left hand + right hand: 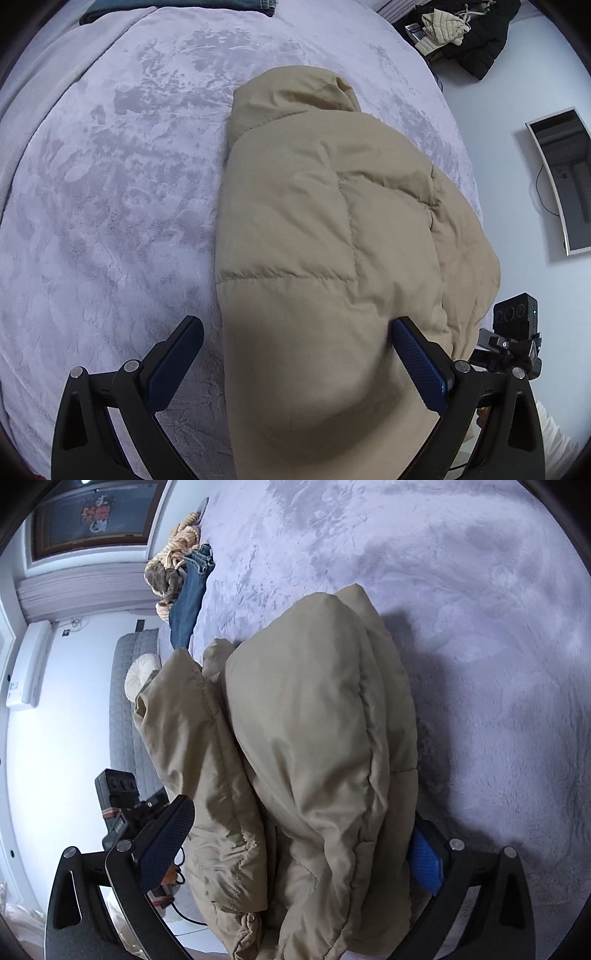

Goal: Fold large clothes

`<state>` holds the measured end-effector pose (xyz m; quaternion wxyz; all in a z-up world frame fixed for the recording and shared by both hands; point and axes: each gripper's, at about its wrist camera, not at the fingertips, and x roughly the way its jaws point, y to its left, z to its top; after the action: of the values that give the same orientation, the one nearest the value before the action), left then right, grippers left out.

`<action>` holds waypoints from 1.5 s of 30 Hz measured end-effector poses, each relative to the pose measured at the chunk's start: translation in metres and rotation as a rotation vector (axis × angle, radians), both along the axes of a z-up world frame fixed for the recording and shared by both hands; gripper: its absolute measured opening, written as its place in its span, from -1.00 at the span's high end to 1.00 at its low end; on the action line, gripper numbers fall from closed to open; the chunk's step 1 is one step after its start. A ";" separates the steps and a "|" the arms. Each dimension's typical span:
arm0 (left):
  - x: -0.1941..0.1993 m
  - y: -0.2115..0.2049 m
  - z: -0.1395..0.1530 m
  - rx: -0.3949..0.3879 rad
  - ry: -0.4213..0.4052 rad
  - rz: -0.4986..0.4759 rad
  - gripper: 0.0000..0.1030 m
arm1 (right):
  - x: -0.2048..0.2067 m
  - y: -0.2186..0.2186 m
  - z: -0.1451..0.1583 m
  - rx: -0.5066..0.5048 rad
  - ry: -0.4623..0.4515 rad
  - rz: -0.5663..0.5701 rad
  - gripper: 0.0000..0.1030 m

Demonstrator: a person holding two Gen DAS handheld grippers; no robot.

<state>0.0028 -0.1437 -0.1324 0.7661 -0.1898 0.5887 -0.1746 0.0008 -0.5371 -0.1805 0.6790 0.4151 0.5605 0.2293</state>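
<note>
Jaws of both the left gripper [295, 363] and right gripper [299, 849] stand wide, straddling but not clamping the near end of the folded beige puffer jacket [317, 229] on the lilac plush blanket [110, 206], so tidying or moving the bundle likely comes next.

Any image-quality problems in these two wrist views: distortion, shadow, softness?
Left wrist: strong fisheye bending, the wall mirror curves; the jacket goes dim and soft near the left tool. Right wrist: the jacket casts a dark shadow on the blanket; the window top left shows no glare.
</note>
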 end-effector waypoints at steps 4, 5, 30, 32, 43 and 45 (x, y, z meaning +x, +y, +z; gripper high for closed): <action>0.013 0.013 -0.018 -0.161 0.061 -0.053 -0.98 | 0.005 0.010 0.005 -0.050 -0.007 0.063 -1.00; 0.015 0.014 -0.023 -0.206 0.078 -0.076 -0.98 | 0.007 0.013 0.005 -0.058 -0.009 0.078 -1.00; 0.032 -0.056 -0.048 -0.144 0.051 -0.155 -0.93 | 0.062 0.053 -0.027 -0.094 0.071 0.168 -1.00; 0.028 -0.063 -0.038 -0.103 0.021 -0.159 -0.82 | 0.063 0.054 -0.026 -0.091 0.084 0.154 -0.97; 0.019 -0.090 -0.002 0.001 -0.065 -0.198 -0.54 | 0.051 0.046 -0.011 0.006 0.068 0.106 0.06; 0.019 -0.087 0.005 0.006 -0.069 -0.195 -0.54 | 0.052 0.048 -0.010 0.021 0.068 0.092 0.07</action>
<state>0.0218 -0.2302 -0.1275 0.7659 -0.1230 0.5782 -0.2530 0.0526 -0.4886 -0.1904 0.6440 0.4034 0.5993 0.2518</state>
